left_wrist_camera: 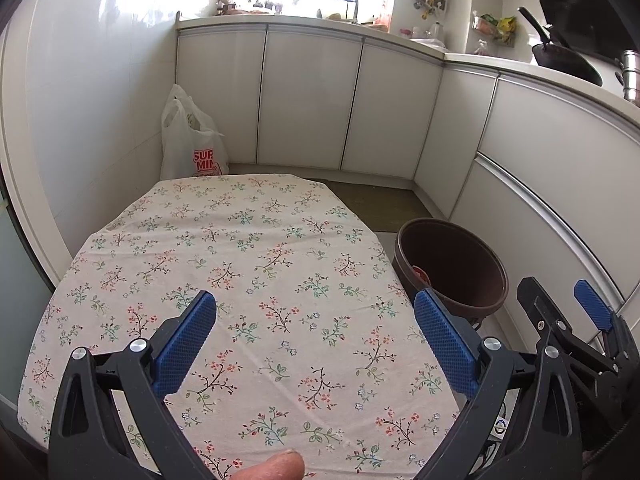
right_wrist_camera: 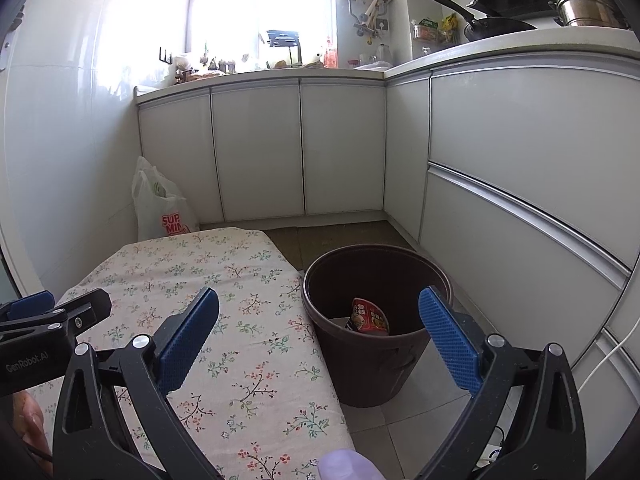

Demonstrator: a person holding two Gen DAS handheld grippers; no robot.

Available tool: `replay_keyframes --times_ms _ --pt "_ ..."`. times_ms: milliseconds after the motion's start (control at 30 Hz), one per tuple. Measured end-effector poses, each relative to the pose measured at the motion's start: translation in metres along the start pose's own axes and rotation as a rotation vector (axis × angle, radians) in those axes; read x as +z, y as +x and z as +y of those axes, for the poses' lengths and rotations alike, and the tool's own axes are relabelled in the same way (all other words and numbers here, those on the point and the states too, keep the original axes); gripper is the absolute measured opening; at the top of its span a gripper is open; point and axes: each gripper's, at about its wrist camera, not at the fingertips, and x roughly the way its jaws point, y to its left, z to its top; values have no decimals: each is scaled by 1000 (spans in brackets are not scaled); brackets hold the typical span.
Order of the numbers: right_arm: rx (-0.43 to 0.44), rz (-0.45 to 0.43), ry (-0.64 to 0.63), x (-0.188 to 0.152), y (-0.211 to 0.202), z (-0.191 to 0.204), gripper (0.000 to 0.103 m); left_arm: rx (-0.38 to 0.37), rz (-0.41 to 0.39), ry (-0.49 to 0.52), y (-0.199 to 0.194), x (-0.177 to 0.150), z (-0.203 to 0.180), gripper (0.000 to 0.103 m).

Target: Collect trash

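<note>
A dark brown bin (right_wrist_camera: pixel 372 344) stands on the floor right of the table; it also shows in the left wrist view (left_wrist_camera: pixel 452 268). A red printed snack wrapper (right_wrist_camera: pixel 370 316) lies inside it, seen as a red patch in the left wrist view (left_wrist_camera: pixel 420 274). My left gripper (left_wrist_camera: pixel 316 344) is open and empty above the floral tablecloth (left_wrist_camera: pixel 240 280). My right gripper (right_wrist_camera: pixel 320 344) is open and empty, over the table's right edge and the bin. The right gripper shows at the right of the left wrist view (left_wrist_camera: pixel 568 312); the left gripper shows at the left of the right wrist view (right_wrist_camera: pixel 52 316).
A white plastic shopping bag (left_wrist_camera: pixel 192 144) stands on the floor behind the table, against the wall. White kitchen cabinets (right_wrist_camera: pixel 300 148) run along the back and right. The counter holds a black wok (right_wrist_camera: pixel 492 20) and a steel pot (right_wrist_camera: pixel 584 0).
</note>
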Motion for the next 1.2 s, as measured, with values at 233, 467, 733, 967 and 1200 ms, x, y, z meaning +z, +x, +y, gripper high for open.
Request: replay_keyframes --times_ms 233,467,733,967,1200 --pt "-1 5 -1 -1 0 2 96 1 6 -2 1 -1 1 97" --pt "-2 7 -1 -1 0 2 96 2 9 3 2 -1 1 96" --pt "-1 8 -2 -2 1 2 96 3 10 3 2 -2 1 96" --pt "-1 12 -5 -3 2 2 96 6 10 10 2 -3 2 97" --pt "-4 19 -6 -4 3 2 96 9 15 11 3 -2 2 97"
